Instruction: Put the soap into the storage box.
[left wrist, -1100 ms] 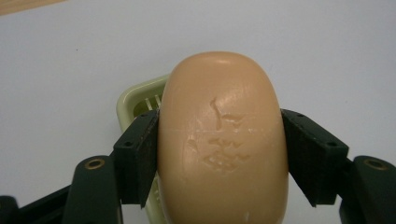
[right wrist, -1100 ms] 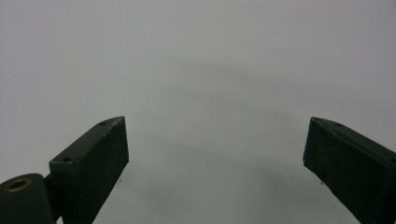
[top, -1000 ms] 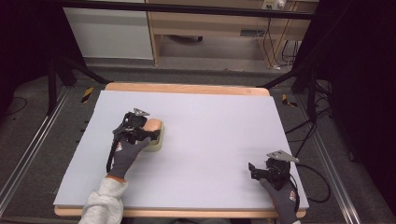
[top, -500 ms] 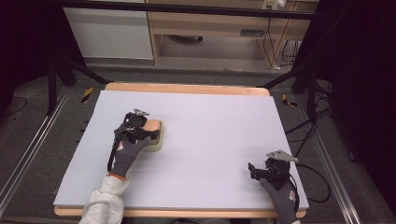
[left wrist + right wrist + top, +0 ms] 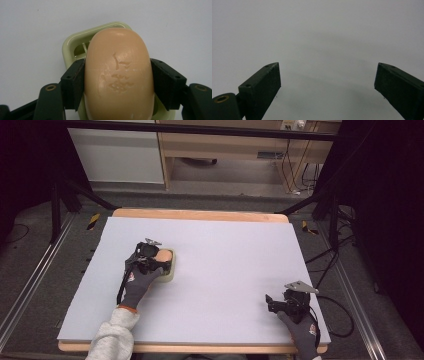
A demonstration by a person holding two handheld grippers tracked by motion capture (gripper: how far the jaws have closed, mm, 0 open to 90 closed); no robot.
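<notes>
Desk [image 5: 225, 270]: a pale grey sheet covers the top, with a wooden edge showing along the far and near sides.
Left hand [image 5: 136, 285]: gloved in grey, with a light sleeve behind it, coming in from the near edge on the left half of the desk.
Right hand [image 5: 302, 332]: gloved too, low at the near right corner of the desk, well apart from the left hand.
Left claw [image 5: 150, 257]: held over the dish on the left half of the desk; in the left gripper view [image 5: 117, 87] its two black jaws press against the two sides of the soap, clamped onto it.
Right claw [image 5: 280, 304]: near the right corner, on or just above the bare sheet; in the right gripper view [image 5: 327, 85] its jaws stand wide apart with nothing between them.
Dish [image 5: 72, 47]: pale green, with rounded corners, lying flat on the sheet under the soap.
Soap [image 5: 118, 75]: a peach oval bar, in the dish, its top face scuffed with small marks; in the high view [image 5: 164, 256] it lies just beyond the left hand.
</notes>
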